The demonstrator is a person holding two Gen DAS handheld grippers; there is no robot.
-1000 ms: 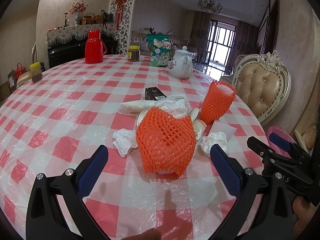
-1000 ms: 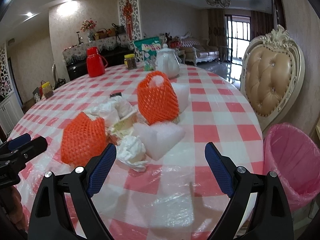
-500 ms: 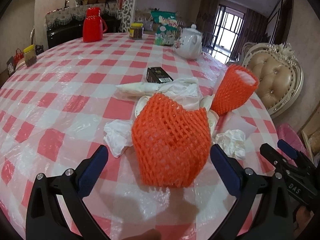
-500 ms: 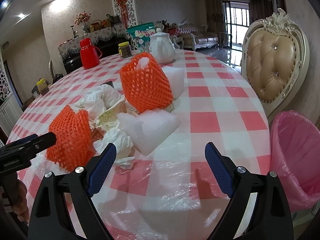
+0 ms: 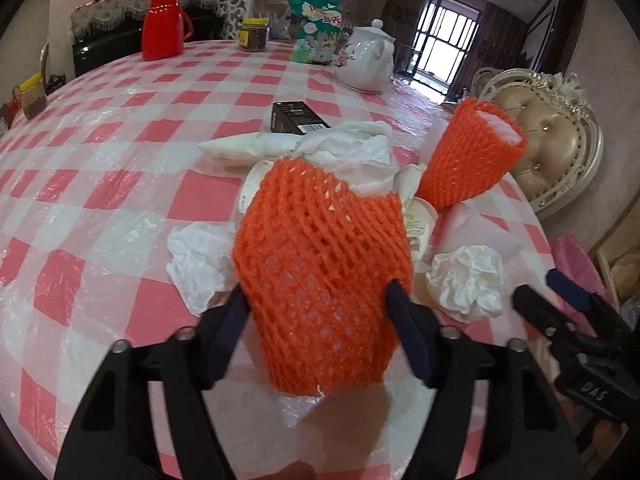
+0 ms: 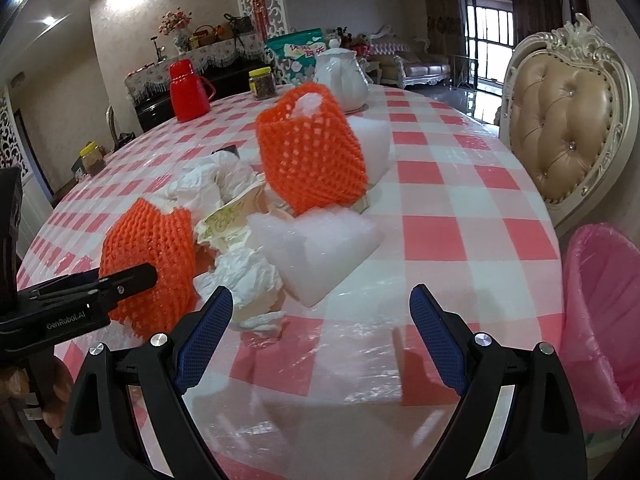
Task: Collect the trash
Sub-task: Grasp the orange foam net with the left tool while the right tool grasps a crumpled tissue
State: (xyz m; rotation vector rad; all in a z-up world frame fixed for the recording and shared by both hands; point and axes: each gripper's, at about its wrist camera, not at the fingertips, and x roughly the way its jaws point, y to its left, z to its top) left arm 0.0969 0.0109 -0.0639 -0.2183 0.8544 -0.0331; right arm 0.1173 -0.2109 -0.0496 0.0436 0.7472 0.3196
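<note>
An orange foam net [image 5: 324,280] is found at the near edge of the litter heap on the checked table [image 5: 120,184], and it is flanked by the left gripper [image 5: 318,320], whose jaws are closing with the net between them; both blue pads [image 5: 230,332] are seen against the net's sides, so the net is taken as gripped. In the right wrist view the same net [image 6: 148,264] lies at 9 o'clock from the heap's centre, with one finger of the left gripper [image 6: 120,280] laid across it.

A second orange net [image 6: 312,148], stood upright with white foam inside, is placed at 12 o'clock of the heap. A white foam sheet [image 6: 320,244] is spread just below it, a crumpled tissue [image 6: 248,276] is seen beside the sheet at 8 o'clock, and another tissue [image 5: 196,264] is seen at 9 o'clock of the held net. A black box [image 5: 296,118] is set behind the heap.

The right gripper [image 6: 320,340] is held wide, with nothing between its fingers, above bare cloth at 6 o'clock of the heap. A pink-lined bin [image 6: 600,320] is stood off the table at 3 o'clock, below a padded chair [image 6: 564,120]. At 12 o'clock, far across the table, a white teapot [image 6: 344,76], a red flask [image 6: 188,92] and a jar [image 6: 262,82] are seen.
</note>
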